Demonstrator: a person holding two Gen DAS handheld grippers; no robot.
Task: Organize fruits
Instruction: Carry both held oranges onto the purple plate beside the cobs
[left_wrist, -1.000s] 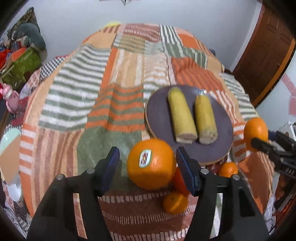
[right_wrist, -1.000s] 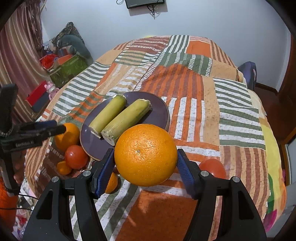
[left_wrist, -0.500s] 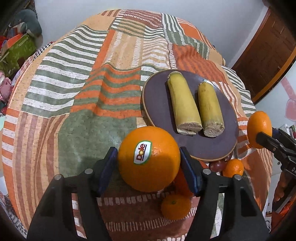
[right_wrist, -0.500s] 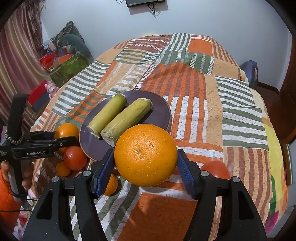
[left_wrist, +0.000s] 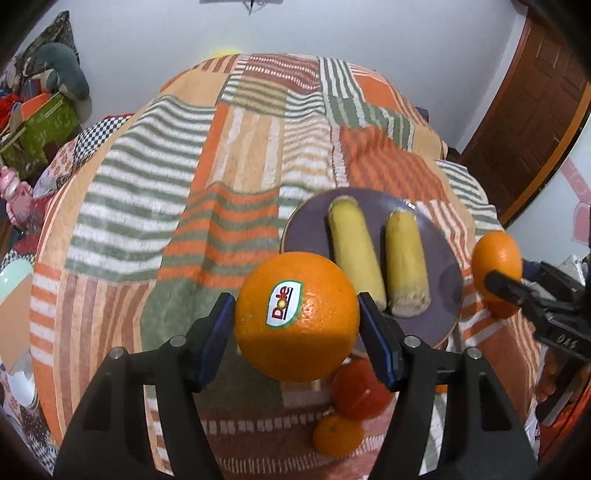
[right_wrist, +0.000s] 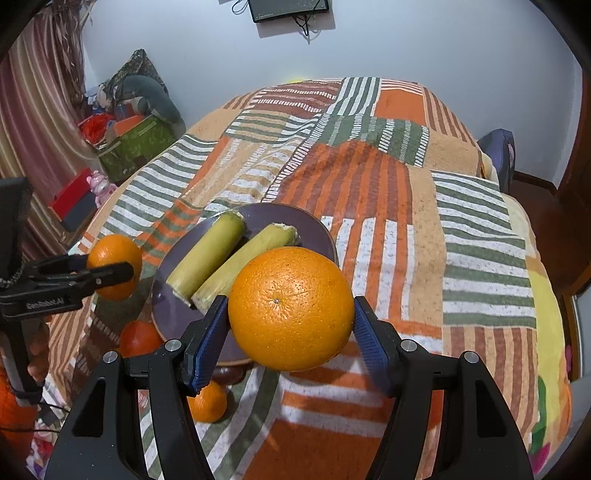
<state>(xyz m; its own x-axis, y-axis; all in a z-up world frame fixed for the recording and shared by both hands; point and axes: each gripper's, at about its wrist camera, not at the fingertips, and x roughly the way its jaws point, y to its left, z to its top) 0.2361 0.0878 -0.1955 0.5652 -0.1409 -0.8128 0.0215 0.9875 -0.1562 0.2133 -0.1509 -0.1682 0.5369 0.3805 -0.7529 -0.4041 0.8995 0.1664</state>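
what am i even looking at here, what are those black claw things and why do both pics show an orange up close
No robot here: a person holds a two-finger gripper in each hand, each with a fisheye camera looking along its fingers. The left-gripper view shows the left gripper shut on the stickered orange. The right-gripper view shows the right gripper shut on the plain orange. Each gripper also appears at the edge of the other's picture. Below, on a striped bedspread, a purple plate holds two yellow-green stalk pieces. Smaller orange and red fruits lie beside the plate.
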